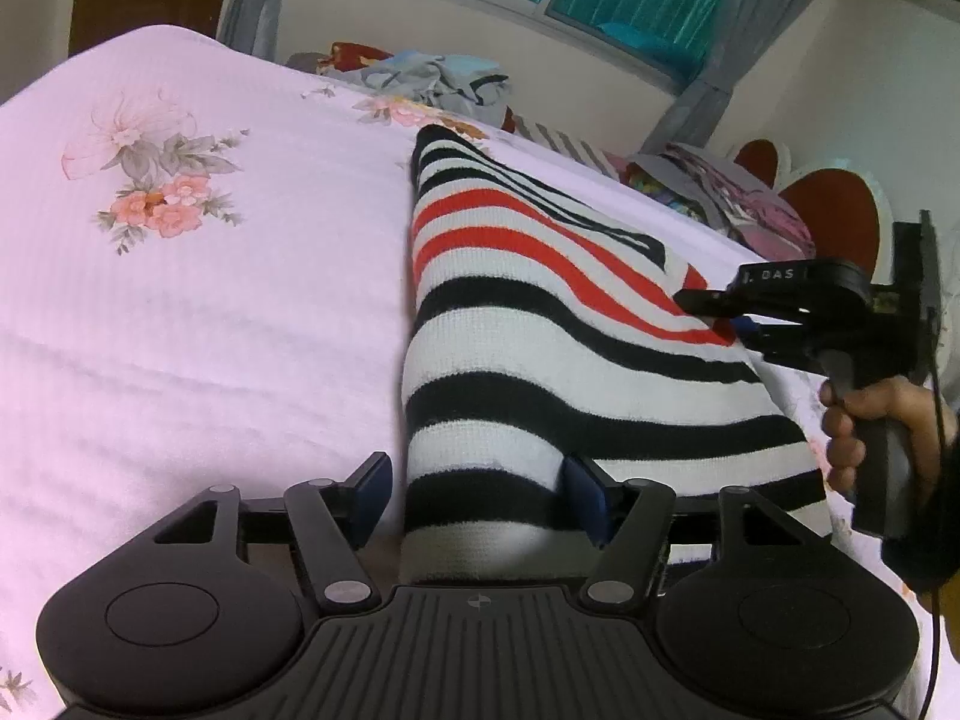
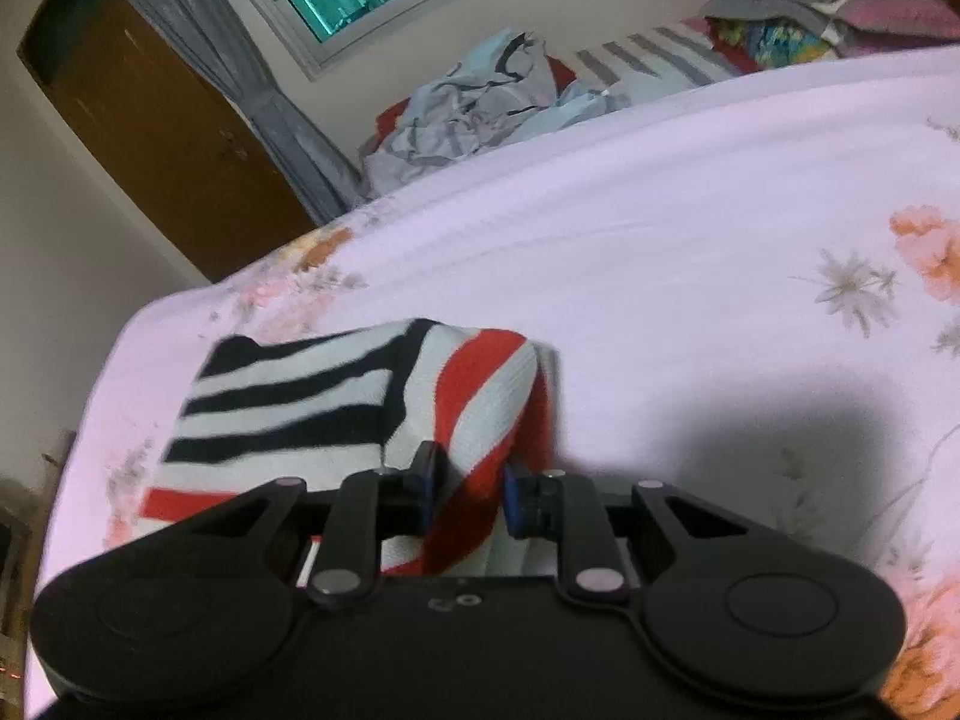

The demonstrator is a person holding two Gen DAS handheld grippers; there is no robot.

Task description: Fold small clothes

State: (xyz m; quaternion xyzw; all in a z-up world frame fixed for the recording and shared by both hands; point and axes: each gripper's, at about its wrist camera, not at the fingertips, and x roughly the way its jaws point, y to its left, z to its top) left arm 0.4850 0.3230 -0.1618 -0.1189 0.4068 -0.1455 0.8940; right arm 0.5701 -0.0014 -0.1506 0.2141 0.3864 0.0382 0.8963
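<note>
A small knit garment with black, white and red stripes (image 1: 540, 324) lies on the pink floral bed sheet (image 1: 210, 312). My left gripper (image 1: 480, 501) is open, its jaws standing wide on either side of the garment's near edge, which runs between the fingers. My right gripper (image 2: 468, 495) is shut on a red-and-white fold of the garment (image 2: 480, 402) and holds it a little above the sheet. The right gripper also shows in the left wrist view (image 1: 720, 312), clamped on the garment's right edge, with the hand on its handle.
A heap of grey and blue clothes (image 1: 432, 81) lies at the bed's far edge, also in the right wrist view (image 2: 474, 102). More folded fabrics are piled at the far right (image 1: 738, 198). A wooden door (image 2: 150, 126) and a window with grey curtains stand behind.
</note>
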